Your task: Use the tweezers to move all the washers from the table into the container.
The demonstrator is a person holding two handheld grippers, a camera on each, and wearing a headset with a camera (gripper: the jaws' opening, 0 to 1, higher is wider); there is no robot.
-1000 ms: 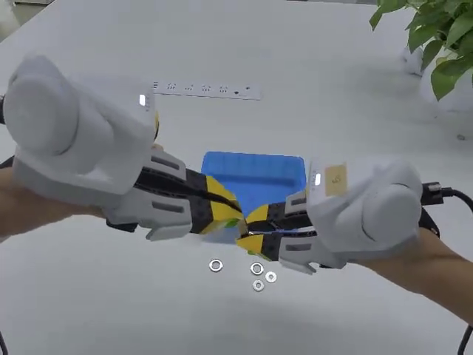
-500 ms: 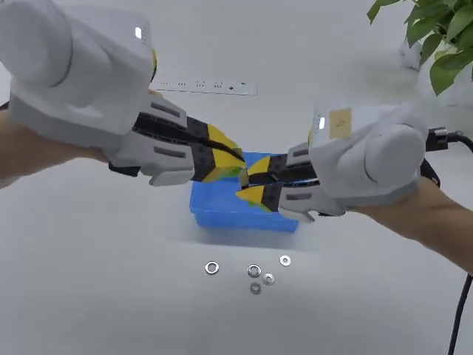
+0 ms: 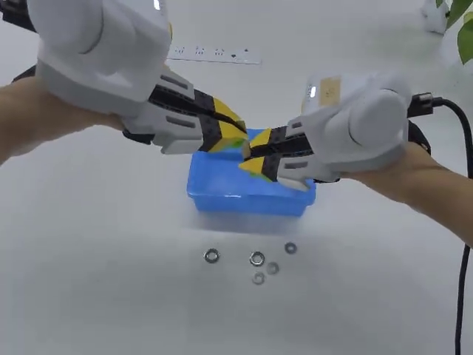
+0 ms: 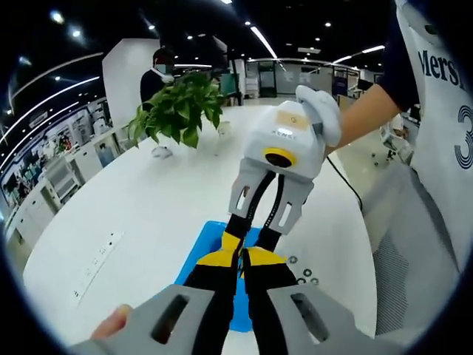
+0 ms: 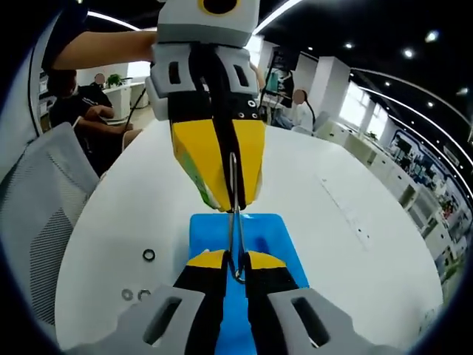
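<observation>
- My left hand-held gripper (image 3: 238,137) comes in from the left and my right hand-held gripper (image 3: 250,157) from the right; they meet tip to tip above the container (image 3: 222,196).
- The tweezers (image 5: 235,214) run between both sets of jaws.
- The container sits on the table (image 3: 89,259).
- Five washers (image 3: 256,258) lie on the table in front of the container, nearer me.
- A power strip (image 3: 214,53) lies behind the container.
- A plant (image 3: 464,33) stands far right.

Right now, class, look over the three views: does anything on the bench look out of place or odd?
Nothing is spilled or damaged. One oddity: the tweezers seem pinched by both the left gripper and the right gripper at once, above the blue container, while five washers lie on the table.
</observation>
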